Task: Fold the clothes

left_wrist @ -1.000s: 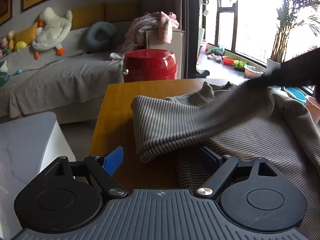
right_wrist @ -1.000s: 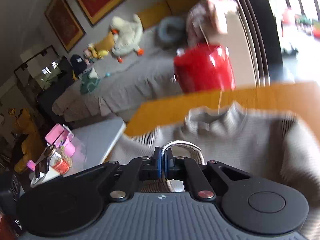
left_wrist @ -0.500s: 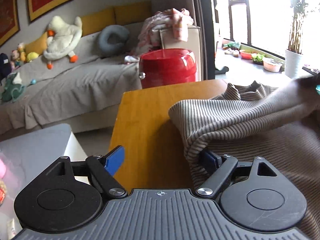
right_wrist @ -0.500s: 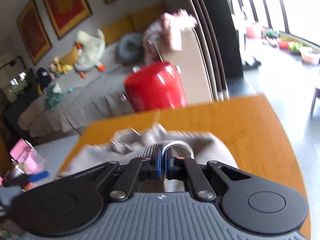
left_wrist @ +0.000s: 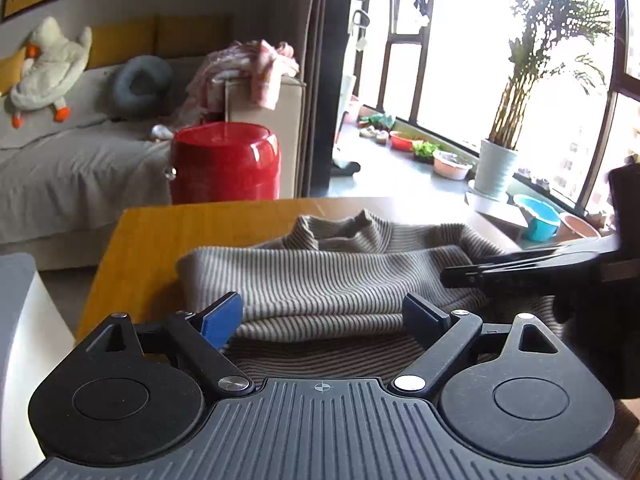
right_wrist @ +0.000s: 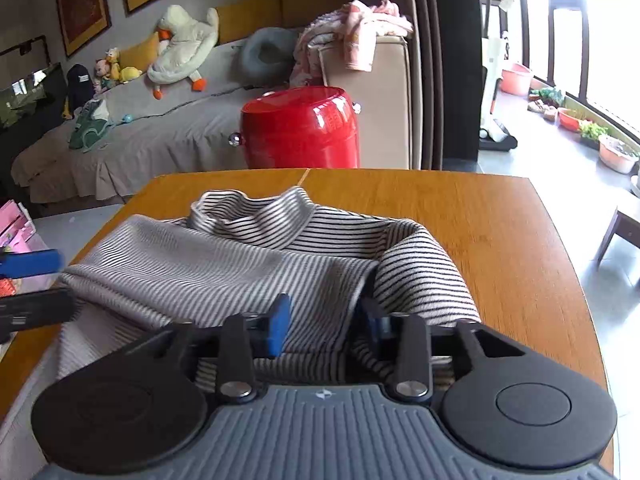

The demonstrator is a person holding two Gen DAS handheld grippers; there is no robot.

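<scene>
- While the striped sweater (right_wrist: 256, 264) lies partly folded on the wooden table (right_wrist: 500, 232), the left gripper (left_wrist: 320, 314) stands spread at its left edge, gripping nothing.
- Right gripper (right_wrist: 324, 320): jaws opening, fabric lying loose between them, unpinched.

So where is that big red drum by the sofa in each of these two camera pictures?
Left wrist view: the red drum stands left of centre, beyond the far edge of the wooden table.
Right wrist view: the red drum sits near the middle, upper half, just behind the wooden table.
Shared landmark: the striped sweater lying on the table in front of it.
</scene>
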